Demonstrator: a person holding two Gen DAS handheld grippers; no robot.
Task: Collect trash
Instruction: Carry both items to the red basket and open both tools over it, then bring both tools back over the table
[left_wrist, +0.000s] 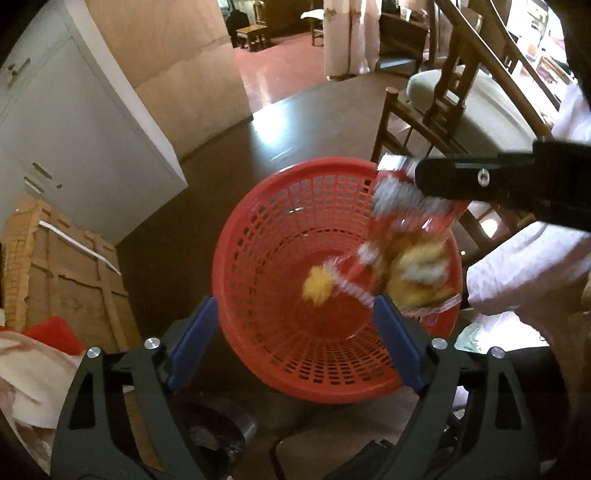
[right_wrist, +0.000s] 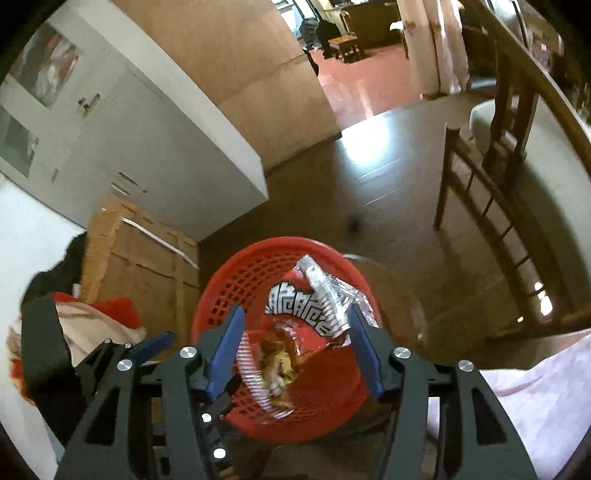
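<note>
We work with two matching tools. Our left gripper (left_wrist: 295, 343) has a black frame of angular struts with triangular cut-outs, round silver screw heads at the pivots, and flat blue pads (left_wrist: 192, 343) on its fingers. Our right gripper (right_wrist: 299, 354) is built the same: black linkage arms, silver screws, blue pads (right_wrist: 225, 350). Pale pink fabric, our sleeve (left_wrist: 524, 273), shows at the right edge.
</note>
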